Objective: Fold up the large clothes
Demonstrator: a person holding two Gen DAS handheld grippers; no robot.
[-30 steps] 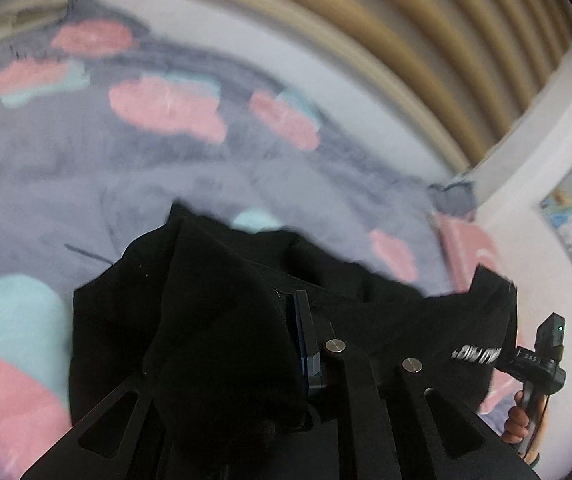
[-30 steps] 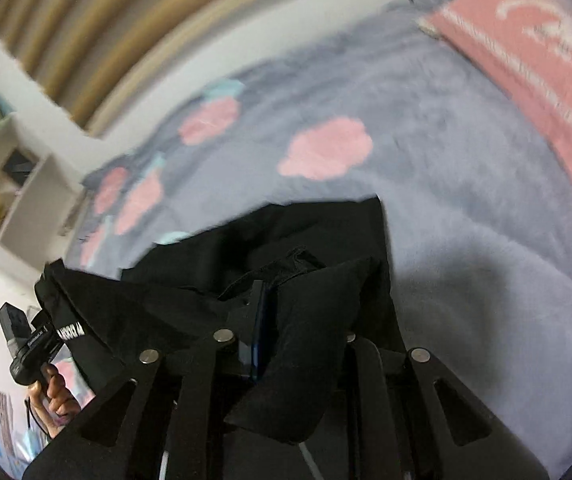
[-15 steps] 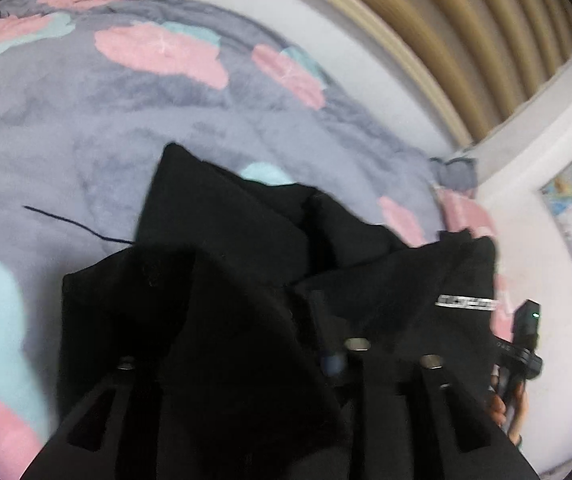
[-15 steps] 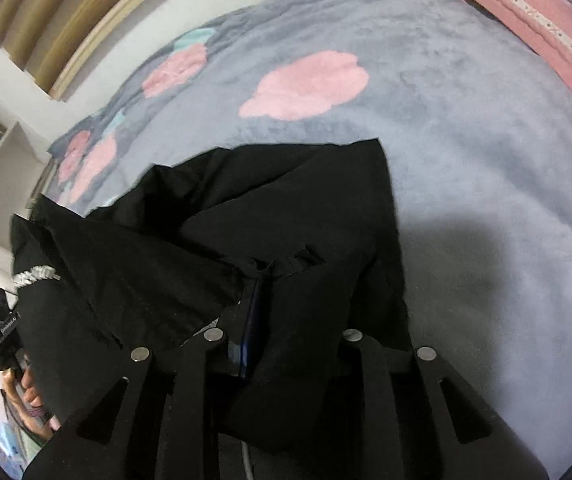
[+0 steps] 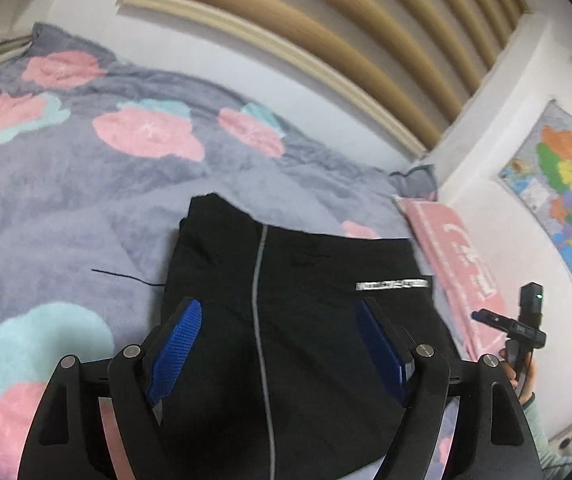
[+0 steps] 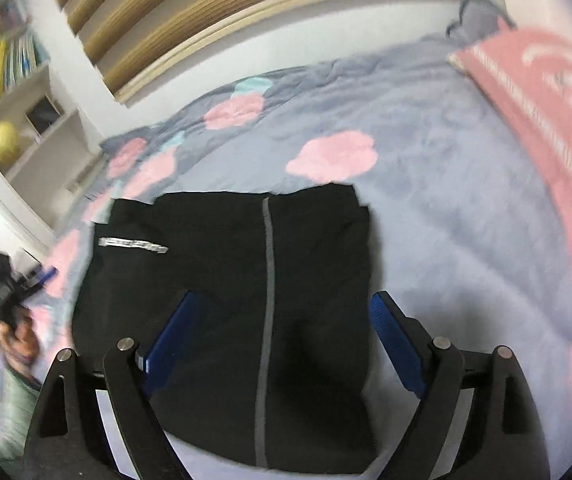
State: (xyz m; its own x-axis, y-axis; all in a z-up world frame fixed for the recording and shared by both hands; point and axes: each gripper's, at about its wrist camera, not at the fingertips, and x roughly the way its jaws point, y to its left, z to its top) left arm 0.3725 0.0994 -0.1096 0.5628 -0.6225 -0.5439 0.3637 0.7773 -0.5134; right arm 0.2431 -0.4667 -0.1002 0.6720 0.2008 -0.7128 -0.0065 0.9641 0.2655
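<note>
One black garment (image 5: 294, 320), folded to a rough rectangle, lies flat on the bed's grey flowered blanket (image 5: 66, 208), near edge towards you. One grey stripe (image 6: 268, 280) runs near to far down its middle; one small reflective label (image 6: 132, 245) sits on its left half in the right wrist view.

Handling, as a judgement: soft, light, limp cloth that sags and slides over itself. Take it at the corners or along a folded edge, pinching all layers together, or the stack will splay.

Your left gripper (image 5: 278, 352) is spread wide above the garment, pinching nothing. Your right gripper (image 6: 282, 344) is likewise spread and empty.

Also present: one pink pillow (image 6: 546, 120) far right, one wall map (image 5: 562, 196), one bookshelf (image 6: 18, 92) holding one yellow ball (image 6: 4, 142).
</note>
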